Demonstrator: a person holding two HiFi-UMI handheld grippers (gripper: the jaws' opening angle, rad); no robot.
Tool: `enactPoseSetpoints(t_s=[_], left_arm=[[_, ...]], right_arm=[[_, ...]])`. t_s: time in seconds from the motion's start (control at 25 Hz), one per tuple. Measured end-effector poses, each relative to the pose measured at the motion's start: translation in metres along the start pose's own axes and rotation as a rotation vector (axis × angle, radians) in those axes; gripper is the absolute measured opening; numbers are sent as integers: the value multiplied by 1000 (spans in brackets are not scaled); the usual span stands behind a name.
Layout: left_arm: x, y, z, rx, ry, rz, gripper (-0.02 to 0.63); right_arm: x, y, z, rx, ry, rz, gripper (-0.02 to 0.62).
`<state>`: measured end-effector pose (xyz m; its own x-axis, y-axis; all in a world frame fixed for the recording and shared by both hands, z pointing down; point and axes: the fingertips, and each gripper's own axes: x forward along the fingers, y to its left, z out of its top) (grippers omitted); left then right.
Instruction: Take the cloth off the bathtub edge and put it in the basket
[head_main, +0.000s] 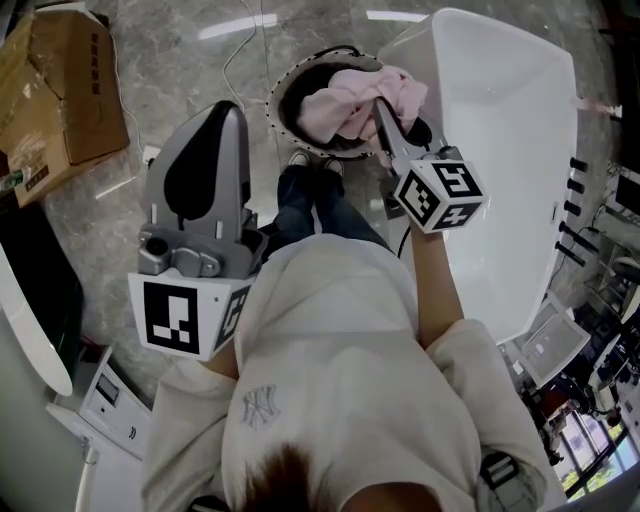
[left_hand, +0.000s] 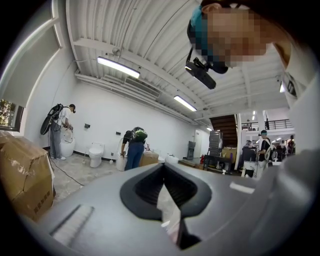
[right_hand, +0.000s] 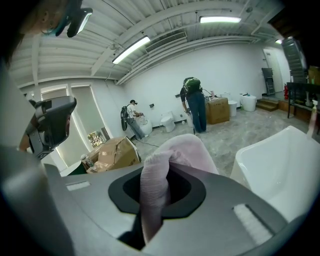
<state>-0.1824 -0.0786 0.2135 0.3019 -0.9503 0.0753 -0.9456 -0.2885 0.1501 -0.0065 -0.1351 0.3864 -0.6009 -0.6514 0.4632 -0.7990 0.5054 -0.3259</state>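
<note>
Right tongs (head_main: 385, 125) are clamped on the pink cloth (head_main: 345, 100). In the right gripper view a fold of it is pinched between the jaws and flops over the top, so the tips themselves are buried in fabric. The cloth is bunched over the mouth of the round basket (head_main: 277, 100), which stands on the marble floor (head_main: 180, 60) just beside the near end of the white bathtub (head_main: 500, 150). Most of the pink heap sits inside the rim. Can't tell whether it rests on the bottom or hangs from the tongs, as the inside of the basket is dark. One lobe on the right lies close to the tub's corner (touching or not, hard to say from above).

Left tongs (left_hand: 163, 169) are held up and away from the basket, with the tips together and nothing between them. Only a thin pale sliver shows behind where they meet.

The person's legs and shoes show btw basket and torso. A cardboard box (head_main: 60, 90) sits off to the left and is cut off by the frame edge.
</note>
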Motion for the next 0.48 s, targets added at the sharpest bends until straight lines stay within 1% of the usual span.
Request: enactPoseSetpoints(t_s=[0.2,0.48], left_arm=[[5,0,-8,-8,12,-16,48],[12,4,-28,-21,41,-26,48]], right_arm=[[3,-7,-12,11,17,-19,37],[11,-13,-33,28,41,-38,37]])
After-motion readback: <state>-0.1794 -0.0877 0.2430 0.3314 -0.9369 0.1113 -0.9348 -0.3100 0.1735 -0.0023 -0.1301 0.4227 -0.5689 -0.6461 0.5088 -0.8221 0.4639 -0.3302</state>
